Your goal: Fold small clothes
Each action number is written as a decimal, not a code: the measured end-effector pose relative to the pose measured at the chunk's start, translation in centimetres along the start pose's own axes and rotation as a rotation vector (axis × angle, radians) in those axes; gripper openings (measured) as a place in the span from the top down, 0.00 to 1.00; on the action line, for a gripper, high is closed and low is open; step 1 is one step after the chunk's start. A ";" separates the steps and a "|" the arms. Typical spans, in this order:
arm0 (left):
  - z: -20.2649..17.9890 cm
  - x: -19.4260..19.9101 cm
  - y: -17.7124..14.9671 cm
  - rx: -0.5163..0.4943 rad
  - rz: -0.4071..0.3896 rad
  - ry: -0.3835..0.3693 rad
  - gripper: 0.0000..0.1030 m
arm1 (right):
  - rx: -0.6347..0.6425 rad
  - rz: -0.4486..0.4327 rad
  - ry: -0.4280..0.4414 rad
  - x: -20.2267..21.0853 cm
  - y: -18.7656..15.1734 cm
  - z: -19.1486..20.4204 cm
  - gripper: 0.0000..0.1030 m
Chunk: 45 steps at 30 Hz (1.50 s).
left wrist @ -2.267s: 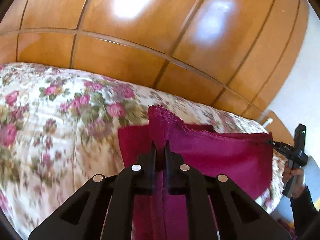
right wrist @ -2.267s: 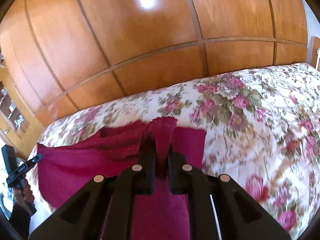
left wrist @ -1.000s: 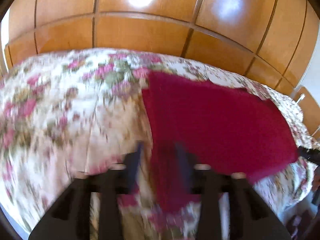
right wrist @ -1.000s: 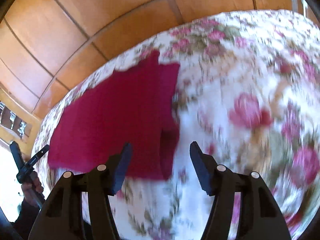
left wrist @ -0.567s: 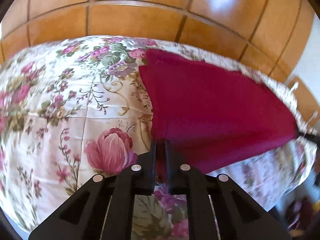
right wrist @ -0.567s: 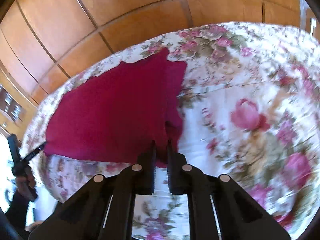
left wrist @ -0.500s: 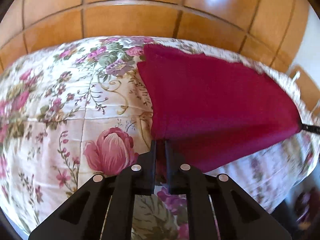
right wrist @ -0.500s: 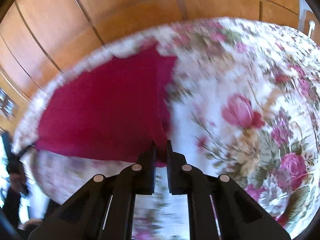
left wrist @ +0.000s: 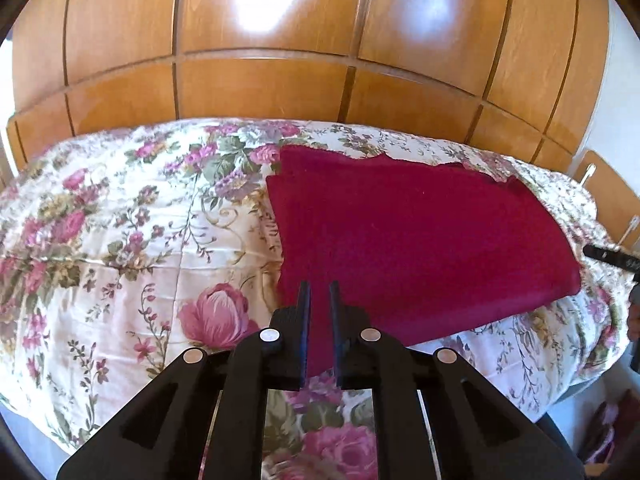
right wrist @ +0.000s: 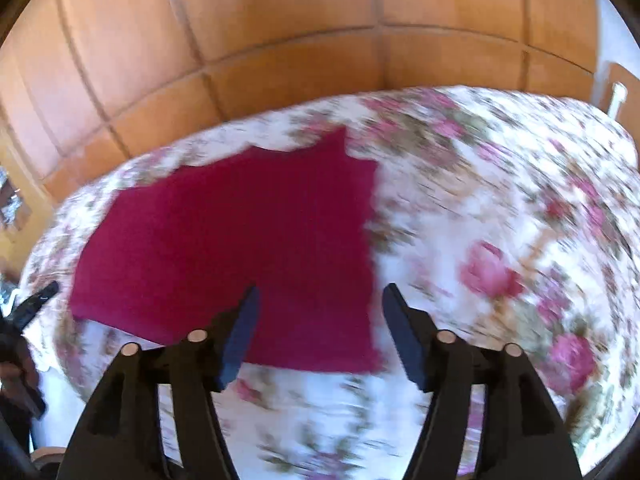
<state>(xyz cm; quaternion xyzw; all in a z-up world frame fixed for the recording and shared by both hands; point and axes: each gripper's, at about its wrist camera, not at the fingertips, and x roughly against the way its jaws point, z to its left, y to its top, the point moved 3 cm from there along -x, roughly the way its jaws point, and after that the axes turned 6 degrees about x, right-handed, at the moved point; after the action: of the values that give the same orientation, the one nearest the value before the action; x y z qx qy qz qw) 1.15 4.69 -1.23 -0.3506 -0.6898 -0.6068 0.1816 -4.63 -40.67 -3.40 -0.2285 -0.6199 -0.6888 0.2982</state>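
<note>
Left wrist view: the near left corner of the red cloth (left wrist: pixel 420 240) runs down behind the left gripper (left wrist: pixel 319 292), so the cloth's edge there is hidden by the black fingers (left wrist: pixel 303 320). At the right border only a dark tip of the right gripper (left wrist: pixel 608 257) shows, the rest cut off. The left gripper sits low over the near side of the bed, pointing toward the wooden wardrobe (left wrist: pixel 280 60). Its jaws stand close with a narrow slot between them, and red fabric fills that slot; whether they actually pinch the cloth or only hang over it cannot be told. The cloth lies flat on the flowered bedspread (left wrist: pixel 120 240), folded into a rough rectangle, with a ragged far edge where a lower layer peeks out.

Right wrist view: the whole picture is smeared, so the bedspread's (right wrist: pixel 500 240) pattern and the cloth's (right wrist: pixel 248 240) edges are soft. The left gripper (right wrist: pixel 34 303) is a dark sliver at the left border. The right gripper (right wrist: pixel 319 300) hovers above the cloth's near right corner, jaws spread wide and holding nothing. The cloth rests on the bed's left part, smooth and dark red.
</note>
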 end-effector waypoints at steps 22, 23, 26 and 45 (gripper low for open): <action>-0.6 -2.4 -1.9 0.017 0.065 0.097 0.71 | 0.168 0.074 0.097 -7.1 -3.2 9.2 0.24; -0.6 -2.3 -1.9 0.016 0.062 0.102 0.66 | 0.167 0.078 0.101 -7.0 -3.1 9.2 0.22; -0.6 -1.9 -1.6 0.010 0.044 0.122 0.57 | 0.149 0.091 0.113 -6.7 -2.8 9.3 0.17; 2.5 -5.5 7.4 0.090 0.019 0.154 0.57 | -0.019 -0.007 -0.003 -7.6 6.7 2.9 0.10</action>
<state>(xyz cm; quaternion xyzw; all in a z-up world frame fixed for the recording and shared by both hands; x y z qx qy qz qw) 10.54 5.79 -0.19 -0.3008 -0.6970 -0.5987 0.2554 5.32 -37.16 -3.47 -0.2303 -0.6148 -0.6953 0.2926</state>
